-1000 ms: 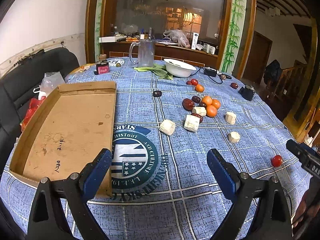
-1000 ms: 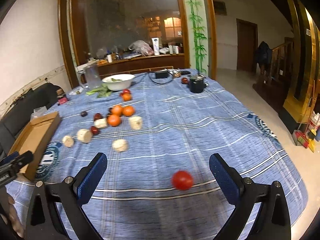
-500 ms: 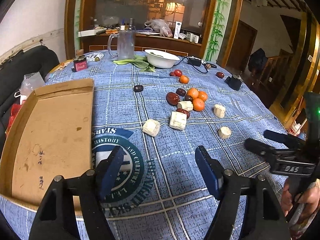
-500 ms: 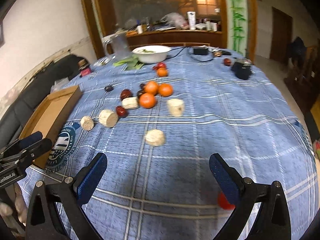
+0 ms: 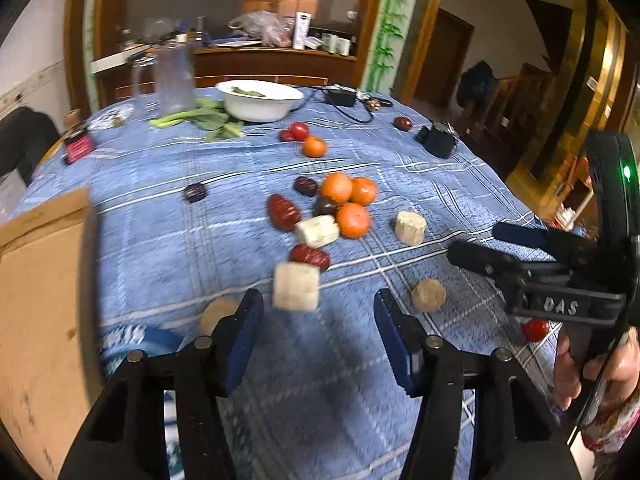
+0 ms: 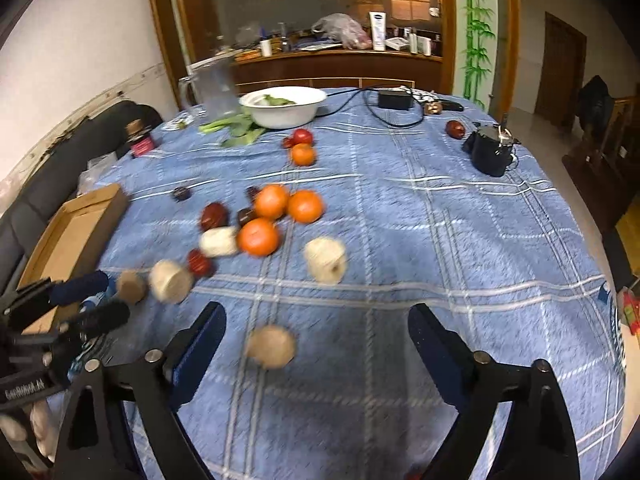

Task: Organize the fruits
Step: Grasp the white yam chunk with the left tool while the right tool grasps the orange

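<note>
On my far left sits the cardboard tray [image 5: 44,280], its floor bare as far as I can see, so nothing seems sorted yet. My left gripper [image 5: 318,334] hangs low over the blue tablecloth [image 5: 160,240] with its jaws spread and nothing between them. Just ahead of it is a pale cut chunk [image 5: 296,286], lined up roughly with the gap; a tan piece [image 5: 218,314] lies half hidden behind the left finger. If I close from here, I think that finger could knock the tan piece aside, or the chunk could twist out, since its faces look uneven.

Further back in the middle is the main cluster: three oranges [image 5: 347,199], dark red dates [image 5: 283,212] and another pale chunk [image 5: 318,230], all touching or nearly so. Picking from that heap risks rolling the oranges away.

Moving right, my right gripper [image 6: 316,338] is also spread wide and empty, with a round tan piece [image 6: 271,346] sitting between its fingers, nearer the left one. An off-centre close could push it sideways instead of gripping it. A small red tomato [image 5: 536,330] lies below that gripper, close to the table's edge; a careless sweep might send it onto the floor. The two grippers are close, so they could clash.
</note>
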The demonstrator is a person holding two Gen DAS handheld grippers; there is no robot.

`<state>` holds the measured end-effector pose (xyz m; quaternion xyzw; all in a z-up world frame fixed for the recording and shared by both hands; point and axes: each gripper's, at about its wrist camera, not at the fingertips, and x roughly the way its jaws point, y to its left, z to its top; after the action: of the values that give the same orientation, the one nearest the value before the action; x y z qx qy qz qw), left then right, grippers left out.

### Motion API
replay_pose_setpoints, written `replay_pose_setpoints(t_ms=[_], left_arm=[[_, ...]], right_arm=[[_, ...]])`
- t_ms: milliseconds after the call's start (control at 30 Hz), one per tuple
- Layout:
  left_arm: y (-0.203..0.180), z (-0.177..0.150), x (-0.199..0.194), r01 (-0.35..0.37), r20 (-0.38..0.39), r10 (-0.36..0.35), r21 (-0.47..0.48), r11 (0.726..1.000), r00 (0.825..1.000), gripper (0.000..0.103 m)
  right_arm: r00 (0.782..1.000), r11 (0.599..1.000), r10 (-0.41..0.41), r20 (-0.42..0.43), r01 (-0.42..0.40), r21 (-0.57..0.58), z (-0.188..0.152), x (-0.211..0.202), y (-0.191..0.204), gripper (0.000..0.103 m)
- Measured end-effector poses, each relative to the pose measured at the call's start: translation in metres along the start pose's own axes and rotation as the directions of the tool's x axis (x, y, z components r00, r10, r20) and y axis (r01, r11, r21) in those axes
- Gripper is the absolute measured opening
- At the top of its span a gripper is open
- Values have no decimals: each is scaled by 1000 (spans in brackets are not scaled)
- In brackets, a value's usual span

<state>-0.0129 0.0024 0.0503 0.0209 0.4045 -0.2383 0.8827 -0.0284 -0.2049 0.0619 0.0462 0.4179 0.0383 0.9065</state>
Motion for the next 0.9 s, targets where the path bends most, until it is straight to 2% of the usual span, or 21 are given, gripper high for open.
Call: replay_pose_setpoints(t_ms=[133,200,267,367,467,533,667,700,767,833,867,900], left_arm=[[2,9,24,16,-40,-16,1,1000,999,56],[2,12,32,-15,-39,15,13,1000,999,56],[4,13,36,-13,-47,14,17,1000,999,48],[8,11,38,-42,-38,43,25,999,998,29],[13,11,38,-22,-29,22,13,1000,999,28],[17,10,38,-9,-22,9,1,1000,1000,29],[16,7,45,-8,-40,8,10,1000,999,29],[16,5,50,-12,-61,13,15,1000,998,29],[13,3,50,-22,-61,24,38,999,998,29],[13,3,51,-18,-61,20,37,999,998,29],[14,3,50,-12,-61,13,28,1000,998,29],[17,3,50,0,-61,1,12,1000,998,29]], right_arm=[[998,998,70,1,-70,10,17,13,0,87],[995,995,101,1,-101,11,25,20,3,87],[994,994,110,1,-110,12,34,29,5,87],[996,996,90,6,-90,13,52,44,5,87],[996,996,89,-8,-89,19,66,60,3,82],[996,996,84,-33,-83,17,72,73,4,76],[993,997,79,-84,-77,24,76,97,3,75],[991,996,89,-101,-87,28,76,104,3,75],[981,986,163,-108,-157,62,78,112,-2,75],[976,979,192,-106,-183,89,80,115,-5,75],[970,972,219,-105,-208,108,81,117,-7,73],[964,965,245,-104,-232,124,79,118,-8,67]])
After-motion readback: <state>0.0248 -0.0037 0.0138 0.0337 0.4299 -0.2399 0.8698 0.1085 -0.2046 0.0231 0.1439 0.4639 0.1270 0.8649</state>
